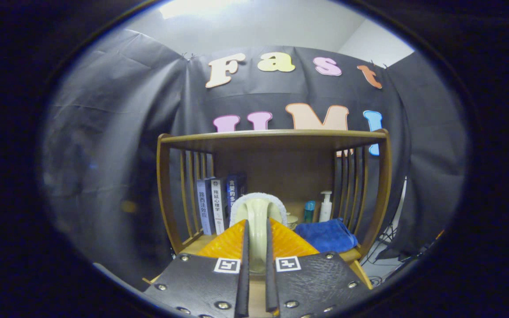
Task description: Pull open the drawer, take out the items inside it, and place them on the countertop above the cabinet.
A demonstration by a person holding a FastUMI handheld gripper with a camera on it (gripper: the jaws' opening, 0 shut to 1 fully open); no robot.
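Note:
My gripper (256,232) is shut on a cream-coloured handle with a white fluffy rim, a brush-like item (258,206), which stands upright between the two fingers. The item is held above the wooden countertop (192,244) of the cabinet, in front of the open shelf unit (276,134) that stands on it. The item's lower end is hidden between the fingers.
Several books (214,206) stand at the shelf's left side. A folded blue towel (326,235) lies to the right of the fingers, with a white pump bottle (325,206), a teal bottle (309,211) and a small jar (290,219) behind it. Slatted wooden sides (351,185) close the shelf.

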